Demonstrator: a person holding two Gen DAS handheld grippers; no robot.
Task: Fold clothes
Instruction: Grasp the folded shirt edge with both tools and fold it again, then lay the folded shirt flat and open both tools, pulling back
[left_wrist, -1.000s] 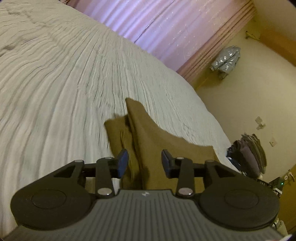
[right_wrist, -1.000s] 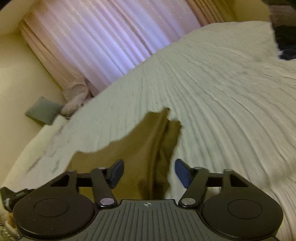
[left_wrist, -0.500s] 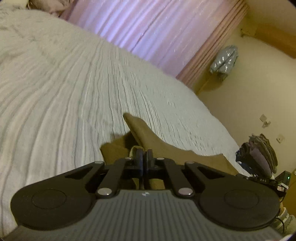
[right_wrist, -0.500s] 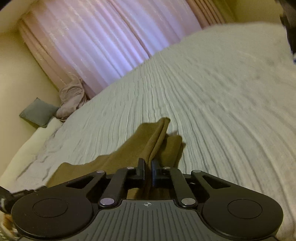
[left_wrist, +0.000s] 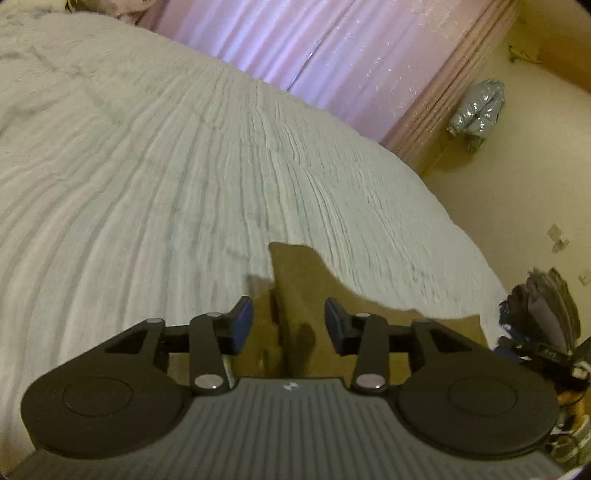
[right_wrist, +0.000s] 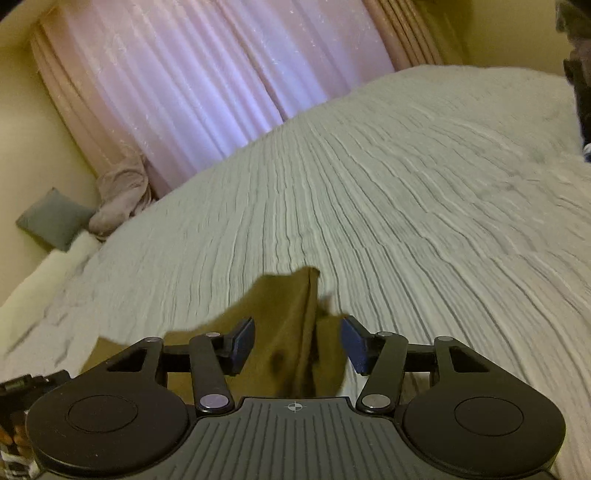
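1. The brown garment (left_wrist: 295, 280) lies on the white bedspread (left_wrist: 147, 184) near its edge.
2. The left gripper (left_wrist: 288, 325), fingers apart, straddles a garment fold.
3. The right gripper (right_wrist: 297, 341), also spread, frames another fold.

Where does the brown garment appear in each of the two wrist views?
Left wrist: the brown garment lies at lower centre, between the open fingers, spreading right.
Right wrist: the brown garment lies at lower centre, spreading left.
Shared landmark: the pink curtain behind the white bed.
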